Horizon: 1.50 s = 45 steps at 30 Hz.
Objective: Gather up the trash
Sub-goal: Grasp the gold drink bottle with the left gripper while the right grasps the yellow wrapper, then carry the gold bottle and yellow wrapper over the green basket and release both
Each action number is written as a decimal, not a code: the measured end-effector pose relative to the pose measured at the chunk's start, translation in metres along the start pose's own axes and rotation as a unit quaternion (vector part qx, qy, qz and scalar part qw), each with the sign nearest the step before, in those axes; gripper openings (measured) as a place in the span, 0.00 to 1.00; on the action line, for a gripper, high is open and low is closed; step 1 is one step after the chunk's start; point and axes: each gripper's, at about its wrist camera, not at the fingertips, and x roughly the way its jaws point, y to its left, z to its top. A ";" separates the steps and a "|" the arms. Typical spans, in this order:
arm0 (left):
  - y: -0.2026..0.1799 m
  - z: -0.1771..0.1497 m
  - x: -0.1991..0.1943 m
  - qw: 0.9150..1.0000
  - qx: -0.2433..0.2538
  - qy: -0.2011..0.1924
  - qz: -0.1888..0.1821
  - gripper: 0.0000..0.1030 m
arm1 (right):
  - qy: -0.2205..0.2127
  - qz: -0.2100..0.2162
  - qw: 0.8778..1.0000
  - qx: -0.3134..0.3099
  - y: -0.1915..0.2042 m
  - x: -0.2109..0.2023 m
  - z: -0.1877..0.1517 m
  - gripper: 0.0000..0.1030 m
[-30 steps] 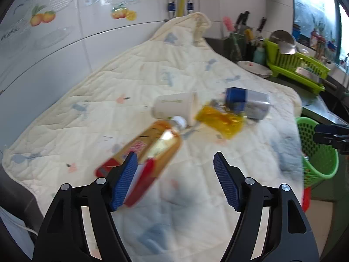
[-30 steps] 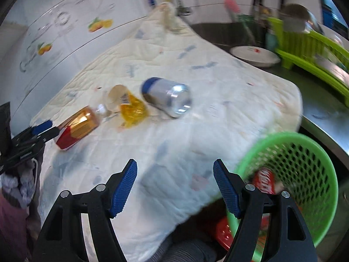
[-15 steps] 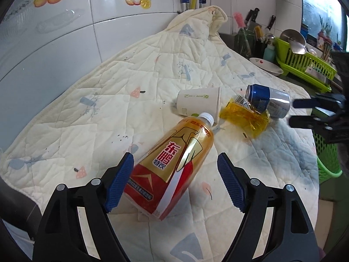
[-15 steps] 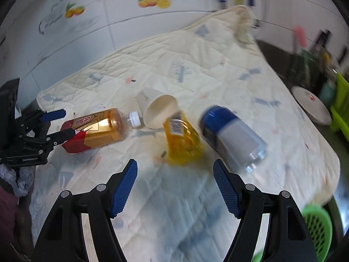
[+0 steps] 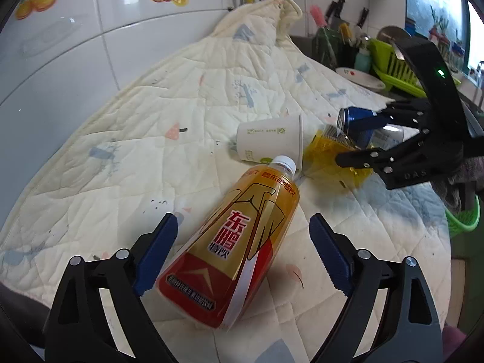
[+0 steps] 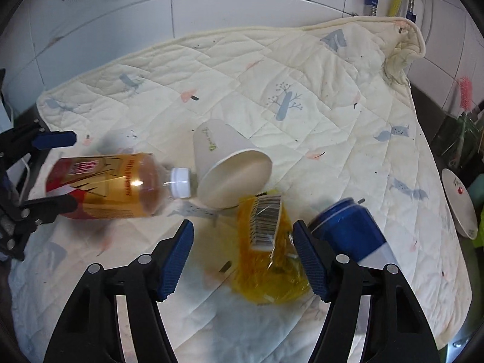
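Observation:
A yellow-and-red drink bottle (image 5: 242, 239) lies on the quilted cloth between the open jaws of my left gripper (image 5: 242, 248); it also shows in the right wrist view (image 6: 106, 190). A white paper cup (image 5: 269, 142) (image 6: 230, 163) lies on its side by the bottle cap. A crumpled yellow wrapper (image 6: 266, 242) (image 5: 329, 154) lies between the open jaws of my right gripper (image 6: 243, 251). A blue can (image 6: 354, 236) (image 5: 360, 121) lies just right of the wrapper. In the left wrist view my right gripper (image 5: 357, 139) hangs over the wrapper and can.
The cream quilted cloth (image 5: 151, 127) covers the counter against a white tiled wall (image 5: 75, 45). A green mesh basket (image 5: 464, 217) sits beyond the cloth's right edge. A white dish (image 5: 363, 78), knife block and green dish rack (image 5: 396, 66) stand at the back right.
My left gripper has closed in on the bottle, which now lies between its jaws. My right gripper has swung from the basket to the wrapper and now straddles it.

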 end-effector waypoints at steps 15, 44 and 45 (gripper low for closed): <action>-0.002 0.006 0.037 0.997 0.039 0.060 0.009 0.85 | 0.034 -0.027 0.999 -0.001 -0.007 0.032 0.000 0.43; -0.040 -0.020 0.005 0.998 0.020 0.050 0.020 0.65 | -0.039 0.005 0.994 0.100 0.005 -0.085 -0.080 0.27; -0.042 -0.021 0.005 0.998 0.021 0.053 0.018 0.65 | -0.040 0.004 0.994 0.103 0.005 -0.089 -0.084 0.27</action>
